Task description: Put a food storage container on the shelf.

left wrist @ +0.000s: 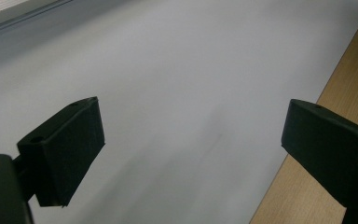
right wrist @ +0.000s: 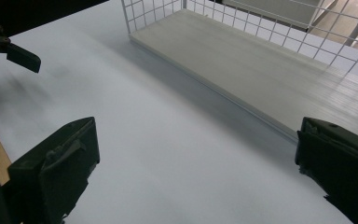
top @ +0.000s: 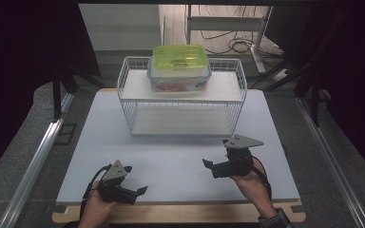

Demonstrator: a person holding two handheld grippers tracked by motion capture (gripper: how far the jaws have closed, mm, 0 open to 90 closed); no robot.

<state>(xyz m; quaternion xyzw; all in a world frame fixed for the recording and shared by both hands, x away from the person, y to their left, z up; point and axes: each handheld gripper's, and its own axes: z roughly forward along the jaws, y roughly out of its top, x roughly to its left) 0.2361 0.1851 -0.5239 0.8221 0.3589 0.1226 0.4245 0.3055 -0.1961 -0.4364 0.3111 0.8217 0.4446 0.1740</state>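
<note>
Right gripper [right wrist: 196, 172] jaw tips cropped

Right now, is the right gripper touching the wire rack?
Apart. The high view shows bare white mat between the right gripper and the wire rack.

Green-lidded container [top: 179, 68] atop wire rack [top: 182, 102]
</note>
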